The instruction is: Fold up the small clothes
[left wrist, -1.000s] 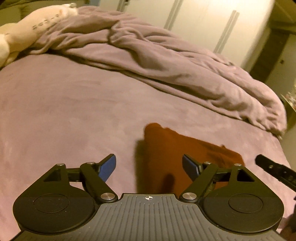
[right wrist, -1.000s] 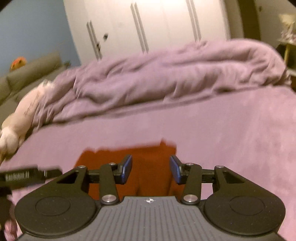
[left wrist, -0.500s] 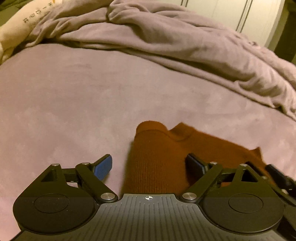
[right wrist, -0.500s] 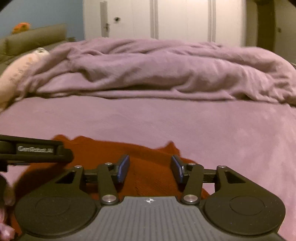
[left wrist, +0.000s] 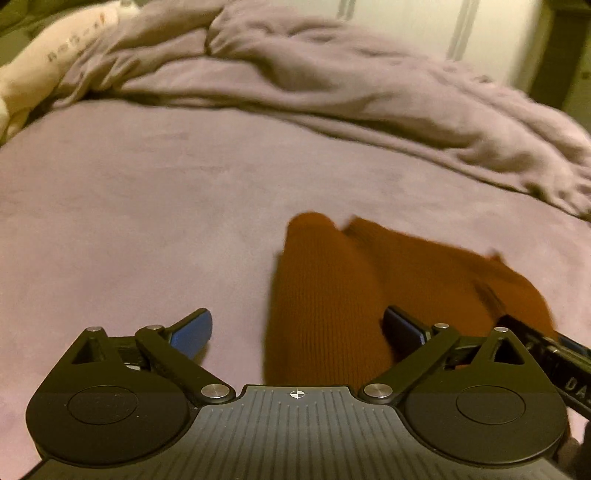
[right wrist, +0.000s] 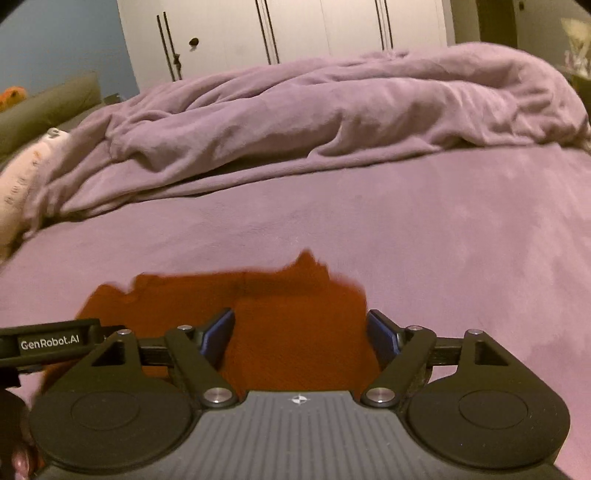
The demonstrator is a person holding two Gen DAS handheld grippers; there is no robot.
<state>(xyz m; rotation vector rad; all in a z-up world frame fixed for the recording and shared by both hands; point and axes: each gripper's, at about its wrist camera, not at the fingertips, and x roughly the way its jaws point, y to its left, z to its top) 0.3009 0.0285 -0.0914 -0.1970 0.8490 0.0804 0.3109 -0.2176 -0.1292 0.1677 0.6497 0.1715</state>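
A rust-orange knit garment (left wrist: pixel 332 295) lies flat on the purple bed; it also shows in the right wrist view (right wrist: pixel 295 325). My left gripper (left wrist: pixel 299 332) is open and empty, its jaws wide apart over the garment's left folded edge. My right gripper (right wrist: pixel 301 338) is open and empty, its jaws spread across the garment's right part. The right gripper's body (left wrist: pixel 546 354) shows at the right edge of the left wrist view. The left gripper's body (right wrist: pixel 48 343) shows at the left of the right wrist view. The garment's near edge is hidden under both grippers.
A bunched purple duvet (left wrist: pixel 351 85) lies across the far side of the bed (right wrist: pixel 461 240). A cream pillow with printing (left wrist: pixel 44 70) sits at the far left. White wardrobe doors (right wrist: pixel 295 29) stand behind the bed.
My right gripper's jaws have opened wider over the garment. Both grippers have shifted slightly above the cloth. The garment lies in much the same place.
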